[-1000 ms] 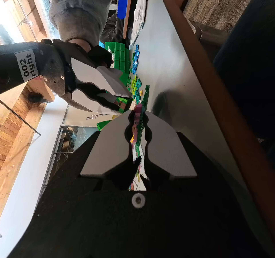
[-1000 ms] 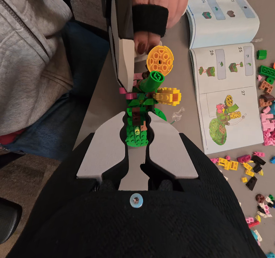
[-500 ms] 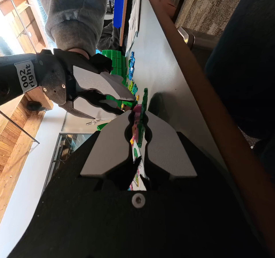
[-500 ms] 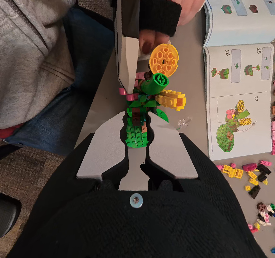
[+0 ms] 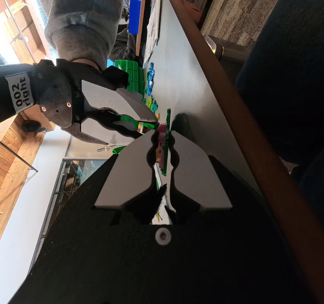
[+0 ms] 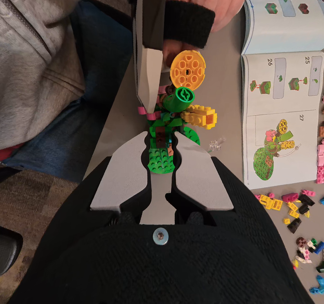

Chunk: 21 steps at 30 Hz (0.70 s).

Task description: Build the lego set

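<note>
A brick plant model stands on a round green base [image 6: 160,162] near the grey table's edge, with a yellow disc [image 6: 187,69], a green tube [image 6: 182,97], a yellow brick bloom [image 6: 201,116] and pink pieces [image 6: 150,115]. My right gripper [image 6: 161,135] is shut on its green and brown stem [image 6: 160,134]. My left gripper [image 5: 163,134] is shut on the pink bricks [image 5: 161,137] and the green plate's edge [image 5: 168,120]. The left fingertip [image 6: 149,102] reaches in from above in the right wrist view. The right gripper [image 5: 147,127] shows at the left in the left wrist view.
An open instruction booklet [image 6: 280,120] lies right of the model. A clear piece [image 6: 216,144] lies beside it, and loose yellow, pink and black bricks [image 6: 289,206] lie below. Green [image 5: 133,74] and blue bricks [image 5: 150,78] lie farther along the table. The wooden table edge [image 5: 245,137] and a person's lap are close. Only a small space, under 4 cm, lies between the two pairs of fingers.
Both grippers keep their hold on the model. The whole has shifted slightly, and the booklet sits farther right in the right wrist view.
</note>
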Available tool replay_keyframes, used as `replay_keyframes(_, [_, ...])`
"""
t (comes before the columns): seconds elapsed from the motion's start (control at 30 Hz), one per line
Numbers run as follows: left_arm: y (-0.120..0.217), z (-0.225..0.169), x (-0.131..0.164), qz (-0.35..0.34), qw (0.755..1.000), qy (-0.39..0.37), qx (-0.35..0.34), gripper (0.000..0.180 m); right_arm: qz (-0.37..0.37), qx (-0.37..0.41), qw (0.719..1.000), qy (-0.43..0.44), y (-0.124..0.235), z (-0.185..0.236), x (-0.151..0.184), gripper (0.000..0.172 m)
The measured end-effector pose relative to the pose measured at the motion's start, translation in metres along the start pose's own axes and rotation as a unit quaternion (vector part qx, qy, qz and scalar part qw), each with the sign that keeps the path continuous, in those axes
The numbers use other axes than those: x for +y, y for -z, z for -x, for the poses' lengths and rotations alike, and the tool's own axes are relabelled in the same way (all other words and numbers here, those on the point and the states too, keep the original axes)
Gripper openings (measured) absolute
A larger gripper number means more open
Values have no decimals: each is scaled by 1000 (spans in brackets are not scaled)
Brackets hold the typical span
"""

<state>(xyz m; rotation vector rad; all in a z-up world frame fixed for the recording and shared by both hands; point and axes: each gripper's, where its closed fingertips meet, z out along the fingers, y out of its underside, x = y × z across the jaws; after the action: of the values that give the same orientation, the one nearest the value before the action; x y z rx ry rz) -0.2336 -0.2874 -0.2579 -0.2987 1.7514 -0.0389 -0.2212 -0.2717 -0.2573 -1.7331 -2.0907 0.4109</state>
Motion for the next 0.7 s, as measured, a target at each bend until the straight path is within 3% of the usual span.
replay_keyframes(0.33, [0,-2,0,4,1000,-12,1,11,13,1,1000,27,-2,-1,0,21])
replay_keyframes(0.7, [5,0,3,17,999,-35,-21,13,-33,31,999,-7,-3,-4,0,21])
